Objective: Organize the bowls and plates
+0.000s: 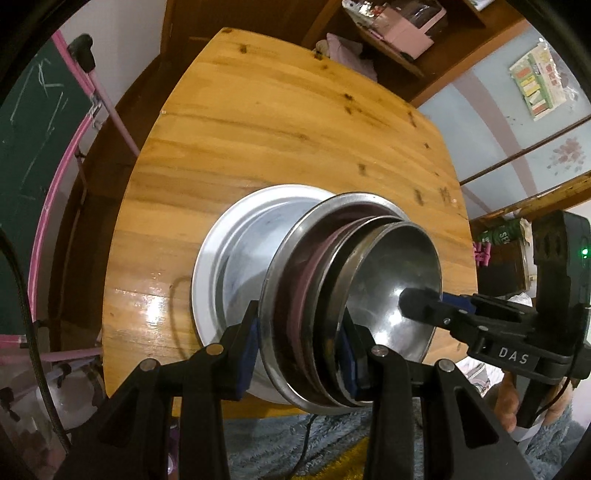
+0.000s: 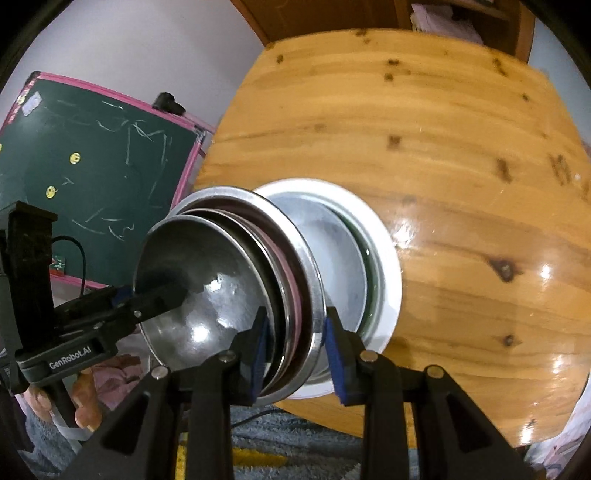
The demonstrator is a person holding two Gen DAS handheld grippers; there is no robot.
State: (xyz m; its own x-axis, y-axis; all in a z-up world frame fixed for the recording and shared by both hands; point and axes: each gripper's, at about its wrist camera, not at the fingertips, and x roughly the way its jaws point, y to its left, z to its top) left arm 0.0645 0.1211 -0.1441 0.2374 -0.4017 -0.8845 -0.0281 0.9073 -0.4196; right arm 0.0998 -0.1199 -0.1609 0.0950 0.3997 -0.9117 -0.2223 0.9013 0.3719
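Both your left gripper (image 1: 301, 350) and right gripper (image 2: 295, 354) clamp the stack of bowls (image 1: 351, 295) over the glossy wooden table (image 1: 258, 129). A green chalkboard (image 2: 92, 147) stands beside it.

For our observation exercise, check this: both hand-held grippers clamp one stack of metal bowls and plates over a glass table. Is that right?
Not quite. The table is wooden, not glass, as the left wrist view shows. The rest stands: the left hand-held gripper and the right hand-held gripper both clamp the stack.

We find a lived-in home room: beside the wooden table (image 1: 280, 147) stand a child's chalkboard (image 2: 92, 155) (pink-framed), cluttered wooden shelves (image 1: 399, 33) behind, shaggy rug (image 1: 295, 443) beneath.
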